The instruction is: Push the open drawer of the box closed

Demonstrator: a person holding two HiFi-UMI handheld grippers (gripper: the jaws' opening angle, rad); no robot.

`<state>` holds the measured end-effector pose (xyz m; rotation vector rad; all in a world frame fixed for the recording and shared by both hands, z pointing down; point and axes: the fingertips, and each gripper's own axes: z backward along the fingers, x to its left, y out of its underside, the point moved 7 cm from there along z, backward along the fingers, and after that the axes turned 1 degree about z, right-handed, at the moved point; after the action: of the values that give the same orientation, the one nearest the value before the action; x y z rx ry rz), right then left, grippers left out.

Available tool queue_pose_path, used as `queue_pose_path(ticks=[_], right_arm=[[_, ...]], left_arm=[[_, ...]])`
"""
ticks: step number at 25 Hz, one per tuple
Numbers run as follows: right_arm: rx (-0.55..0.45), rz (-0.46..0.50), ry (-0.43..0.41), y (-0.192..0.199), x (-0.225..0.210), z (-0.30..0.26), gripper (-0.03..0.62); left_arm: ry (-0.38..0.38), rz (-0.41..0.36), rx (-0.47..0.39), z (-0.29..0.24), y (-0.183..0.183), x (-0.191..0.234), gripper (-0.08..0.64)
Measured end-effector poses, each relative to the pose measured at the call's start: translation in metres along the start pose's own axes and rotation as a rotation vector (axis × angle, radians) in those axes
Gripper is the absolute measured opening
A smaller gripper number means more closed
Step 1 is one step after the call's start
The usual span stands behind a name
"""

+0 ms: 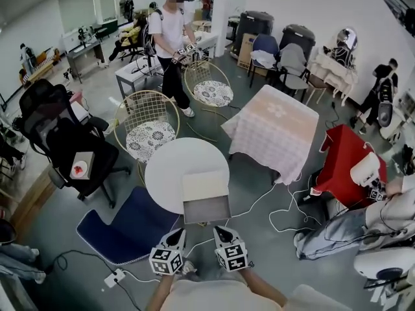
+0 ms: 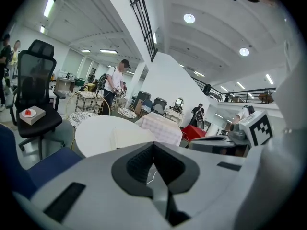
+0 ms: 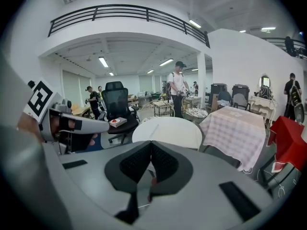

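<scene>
From the head view, a large workroom has a smooth grey floor [image 1: 259, 193]. One round white table [image 1: 170, 167] stands just ahead of the person. One flat cream box [image 1: 204, 185] lies at the table's near edge. Its single grey drawer [image 1: 207, 208] is pulled out toward the person, past the rim. Two gold wire chairs with patterned round cushions [image 1: 148, 118] stand behind the table, and one square table under a pink checked cloth [image 1: 275, 128] stands to the right. The left gripper [image 1: 176, 235] and right gripper [image 1: 222, 232] point at the drawer front, near it but apart.

In the left gripper view, the ribbed black pads [image 2: 139, 164] meet at the tip and hold nothing. The table and box lie beyond.

In the right gripper view, the jaws are likewise pressed together and empty, and they face the white tabletop.
</scene>
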<state>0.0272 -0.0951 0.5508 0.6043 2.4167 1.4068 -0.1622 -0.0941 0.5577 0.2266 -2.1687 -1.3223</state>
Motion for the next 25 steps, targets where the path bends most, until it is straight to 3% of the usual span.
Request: queue_pose_path(ticks=[10,25], right_arm=[[0.032,-0.021,-0.028,0.018,-0.031,0.003,0.015],[0.194,-0.105,-0.045,0.084,-0.015,-0.010,0.016]], left_arm=[[-0.045,0.020,0.043,-0.016,0.021,-0.024,0.013],[-0.028,0.099,0.173,-0.020,0.074,-0.017,0.012]])
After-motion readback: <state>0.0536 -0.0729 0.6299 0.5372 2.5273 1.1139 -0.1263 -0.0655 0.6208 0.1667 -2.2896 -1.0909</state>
